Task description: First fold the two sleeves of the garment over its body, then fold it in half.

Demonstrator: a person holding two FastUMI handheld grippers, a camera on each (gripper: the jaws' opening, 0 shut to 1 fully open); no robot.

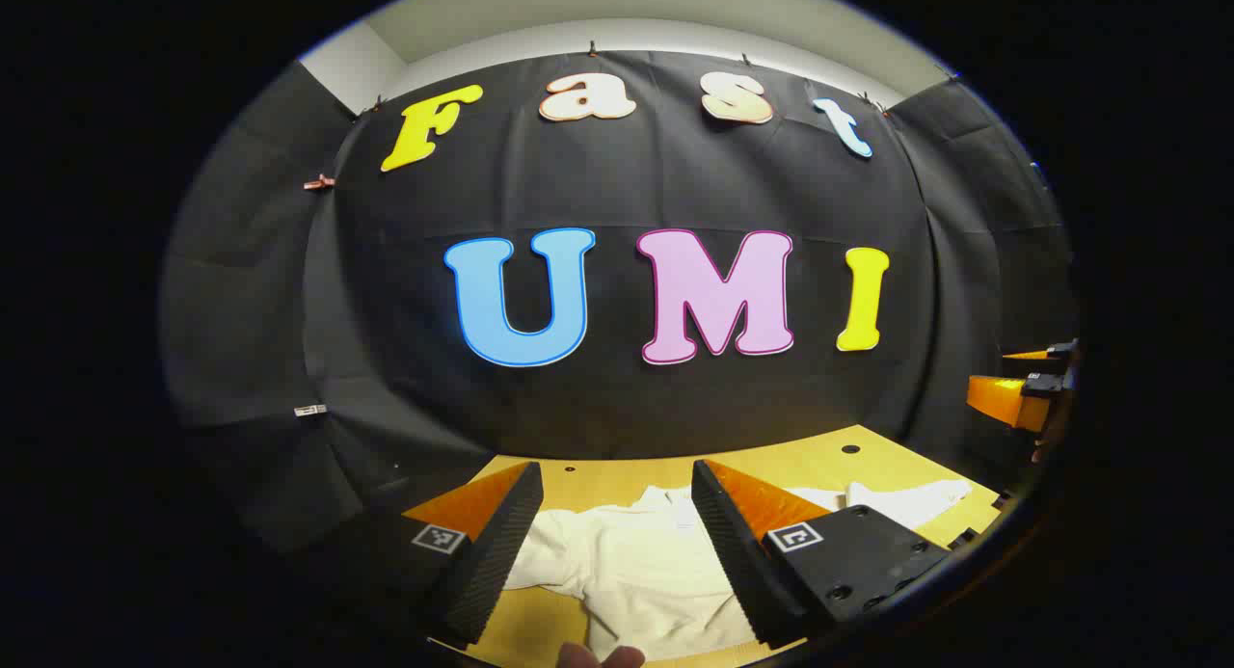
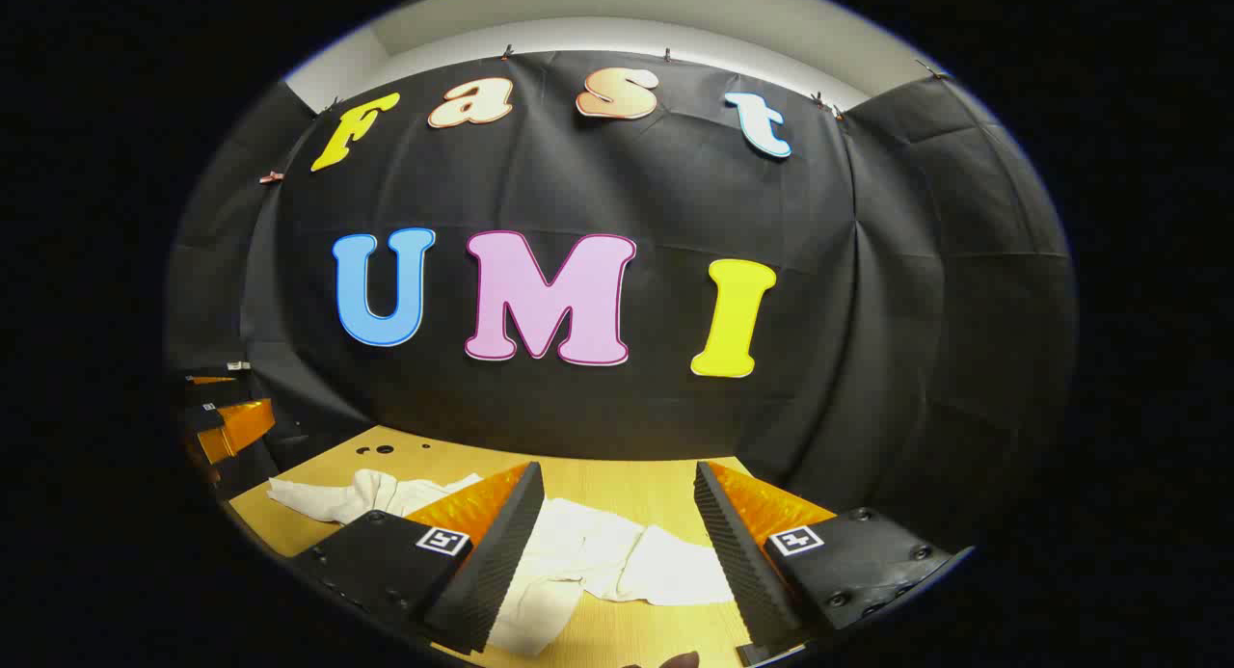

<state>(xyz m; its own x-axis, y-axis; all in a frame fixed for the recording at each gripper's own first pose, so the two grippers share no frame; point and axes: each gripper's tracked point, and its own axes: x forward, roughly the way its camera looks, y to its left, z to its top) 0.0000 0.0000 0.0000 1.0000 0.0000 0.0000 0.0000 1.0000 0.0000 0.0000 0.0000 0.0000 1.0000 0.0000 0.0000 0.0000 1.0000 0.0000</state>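
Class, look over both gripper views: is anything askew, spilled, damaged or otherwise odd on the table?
Nothing spilled or damaged. The white garment lies rumpled on the wooden table, its sleeves spread out unfolded. Both the left gripper and the right gripper are open above it.

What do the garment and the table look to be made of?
Garment: white, soft, matte fabric, probably cotton knit, since it lies in loose wrinkles and folds. Table: light wood or wood-look board, smooth, with faint grain and small round holes.

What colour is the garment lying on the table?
White, plain with no visible pattern. The garment shows best in the left gripper view, spread on the wooden table.
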